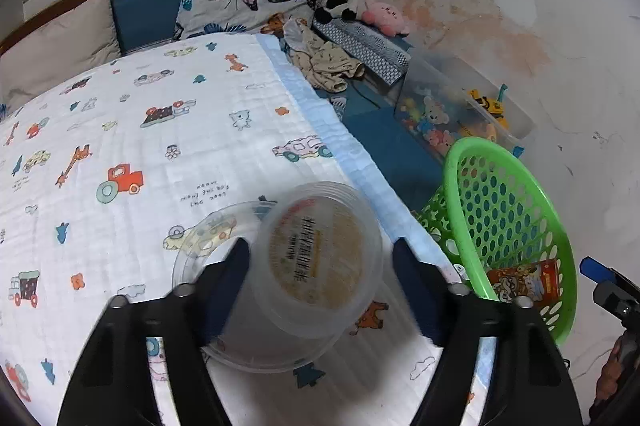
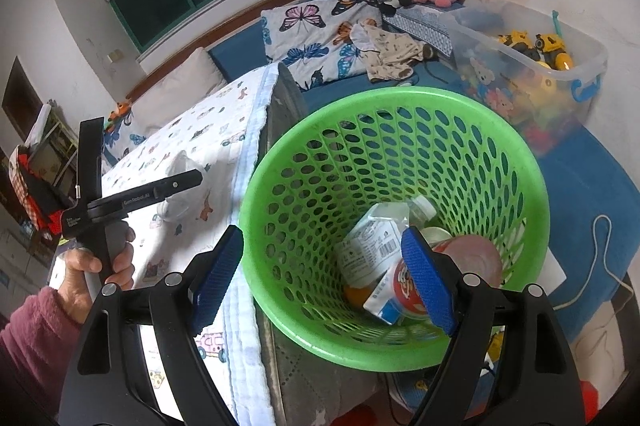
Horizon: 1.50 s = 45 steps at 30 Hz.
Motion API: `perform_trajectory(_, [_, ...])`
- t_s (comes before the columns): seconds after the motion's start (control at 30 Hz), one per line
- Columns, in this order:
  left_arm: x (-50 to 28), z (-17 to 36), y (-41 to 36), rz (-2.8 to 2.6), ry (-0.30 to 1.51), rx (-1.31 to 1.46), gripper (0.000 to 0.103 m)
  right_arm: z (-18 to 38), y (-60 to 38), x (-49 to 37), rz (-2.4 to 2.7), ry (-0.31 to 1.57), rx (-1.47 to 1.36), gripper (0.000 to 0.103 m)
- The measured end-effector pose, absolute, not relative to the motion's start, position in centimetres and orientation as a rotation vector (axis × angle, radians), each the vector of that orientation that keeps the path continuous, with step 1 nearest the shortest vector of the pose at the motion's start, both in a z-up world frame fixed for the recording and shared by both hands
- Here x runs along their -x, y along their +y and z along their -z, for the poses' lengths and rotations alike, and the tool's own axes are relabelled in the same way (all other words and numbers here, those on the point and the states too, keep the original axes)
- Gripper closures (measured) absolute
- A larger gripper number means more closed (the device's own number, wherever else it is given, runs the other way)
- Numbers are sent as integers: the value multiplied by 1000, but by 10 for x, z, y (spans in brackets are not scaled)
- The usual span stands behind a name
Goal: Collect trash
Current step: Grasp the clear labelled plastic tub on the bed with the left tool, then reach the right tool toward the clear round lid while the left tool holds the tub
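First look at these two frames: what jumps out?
The bright green perforated plastic basket beside the bed, already holding cartons and a bottle. The clear plastic tub with a yellow label sits between the open left gripper fingers over the cartoon-print white quilt.

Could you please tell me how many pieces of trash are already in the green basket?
4 visible: a white pouch, a bottle behind it, a red-and-white pack in front, and a round pink lid to the right. More may lie hidden underneath.

Left gripper (image 1: 320, 258): jaws wide apart, angled downward. Right gripper (image 2: 320, 266): jaws spread wide, empty. Left hand (image 2: 96, 266) grips handle.
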State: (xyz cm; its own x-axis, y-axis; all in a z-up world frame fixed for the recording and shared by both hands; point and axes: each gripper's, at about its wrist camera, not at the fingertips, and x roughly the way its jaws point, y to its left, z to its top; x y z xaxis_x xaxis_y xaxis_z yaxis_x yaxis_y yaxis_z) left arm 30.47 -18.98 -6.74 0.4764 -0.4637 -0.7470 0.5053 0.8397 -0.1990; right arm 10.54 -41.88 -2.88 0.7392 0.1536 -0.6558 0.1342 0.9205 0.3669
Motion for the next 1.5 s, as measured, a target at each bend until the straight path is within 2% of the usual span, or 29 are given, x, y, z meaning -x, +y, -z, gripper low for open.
perform_trajectory(0.23, [-294, 62, -181, 604, 867, -40, 43, 30, -418, -105, -17, 742, -415, 22])
perform_trajectory(0.63, [-248, 30, -118, 591, 797, 9, 43, 32, -400, -121, -77, 748, -404, 22])
perform_trajectory(1.27, [-235, 22, -50, 478, 782, 91, 43, 28, -291, -208, -330, 795, -156, 22])
perform_trajectory(1.5, [-233, 26, -40, 463, 790, 111, 43, 36, -250, -245, -415, 818, -68, 18])
